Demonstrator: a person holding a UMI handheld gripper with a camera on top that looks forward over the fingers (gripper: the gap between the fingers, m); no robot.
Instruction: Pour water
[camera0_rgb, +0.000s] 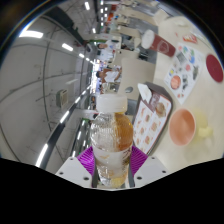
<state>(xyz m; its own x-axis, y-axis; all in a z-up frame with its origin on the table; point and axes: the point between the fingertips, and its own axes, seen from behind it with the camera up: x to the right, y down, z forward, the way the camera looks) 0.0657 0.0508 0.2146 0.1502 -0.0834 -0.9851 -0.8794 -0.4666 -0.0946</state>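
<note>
We hold the clear plastic bottle with the white cap (109, 135) pinched between the two fingers of the gripper (111, 160) – its long axis points straight ahead, while the orange plastic cup (181, 124) waits to the right on the table (160, 100).

The gripper (111, 172) holds a clear bottle (110, 140) with a white cap (110, 101); both purple pads (86, 158) press its sides. Amber liquid fills the bottle. At 3 o'clock from it stands an orange cup (182, 124) on the table (175, 95). A red bowl (216, 66) sits at 1 o'clock.
</note>
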